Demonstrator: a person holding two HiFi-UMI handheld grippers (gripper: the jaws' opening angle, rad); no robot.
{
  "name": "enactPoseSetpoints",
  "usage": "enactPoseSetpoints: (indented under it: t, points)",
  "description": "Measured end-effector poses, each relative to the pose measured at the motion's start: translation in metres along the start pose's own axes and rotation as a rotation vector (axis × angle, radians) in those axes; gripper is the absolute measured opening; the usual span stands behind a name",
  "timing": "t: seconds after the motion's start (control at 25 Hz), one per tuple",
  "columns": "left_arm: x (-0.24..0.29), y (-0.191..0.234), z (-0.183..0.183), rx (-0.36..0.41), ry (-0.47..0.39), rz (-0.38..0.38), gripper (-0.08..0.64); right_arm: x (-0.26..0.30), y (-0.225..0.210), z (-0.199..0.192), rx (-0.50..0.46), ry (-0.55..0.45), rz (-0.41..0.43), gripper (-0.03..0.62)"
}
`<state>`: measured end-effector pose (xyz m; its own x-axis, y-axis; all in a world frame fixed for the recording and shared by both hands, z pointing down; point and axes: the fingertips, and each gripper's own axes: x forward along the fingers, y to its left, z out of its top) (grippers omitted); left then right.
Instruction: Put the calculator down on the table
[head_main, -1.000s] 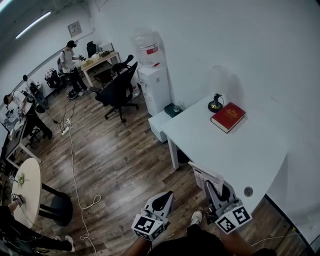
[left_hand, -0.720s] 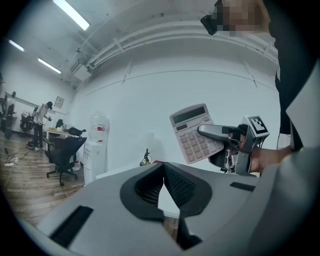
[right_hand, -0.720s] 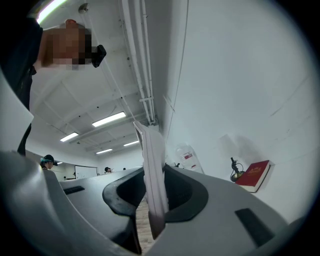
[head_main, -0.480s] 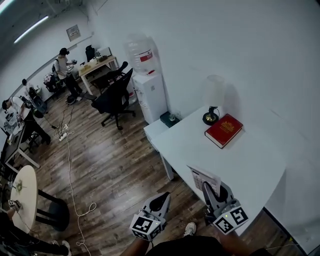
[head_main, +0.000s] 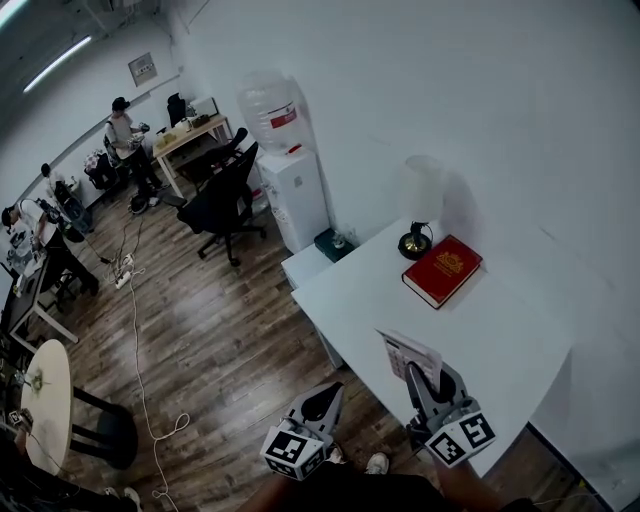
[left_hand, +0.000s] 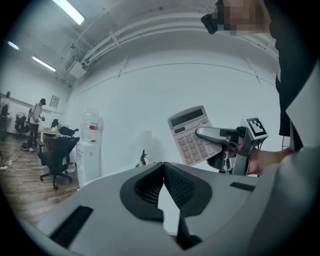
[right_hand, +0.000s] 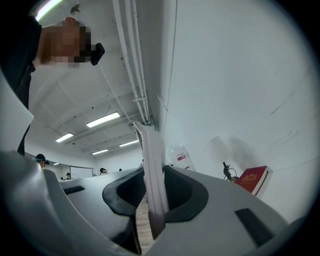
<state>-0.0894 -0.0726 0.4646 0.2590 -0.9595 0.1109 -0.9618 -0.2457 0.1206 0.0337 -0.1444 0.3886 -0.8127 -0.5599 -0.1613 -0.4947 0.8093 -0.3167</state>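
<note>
A pale pink calculator (head_main: 408, 352) stands upright in my right gripper (head_main: 413, 373), which is shut on its lower part, over the near edge of the white table (head_main: 500, 330). In the right gripper view the calculator (right_hand: 150, 150) shows edge-on between the two dark pads. The left gripper view shows the calculator (left_hand: 192, 135) face-on, held by the right gripper (left_hand: 200, 134). My left gripper (head_main: 328, 392) hangs over the wooden floor, left of the table corner. Its jaws (left_hand: 162, 171) meet with nothing between them.
A red book (head_main: 442, 270) and a small desk lamp (head_main: 412, 240) sit at the table's far side by the wall. A water dispenser (head_main: 295, 190) and a black office chair (head_main: 220, 200) stand beyond. Left are a round table (head_main: 45, 400), a floor cable (head_main: 140, 350) and people at desks.
Both grippers have moved forward towards the table, so the table, book and lamp sit nearer and further left in the head view. The calculator stays clamped in the right gripper.
</note>
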Motion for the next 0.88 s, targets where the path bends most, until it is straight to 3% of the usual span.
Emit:
enactPoseSetpoints:
  t: [0.68,0.88]
  points:
    - [0.103,0.048,-0.005,0.026,0.029,-0.173,0.02,0.052,-0.071,-0.002,-0.003,-0.021,-0.164,0.117]
    - [0.133,0.055,-0.011,0.047,0.051,-0.249,0.02,0.063,-0.1,-0.007,0.038,-0.024,-0.234,0.117]
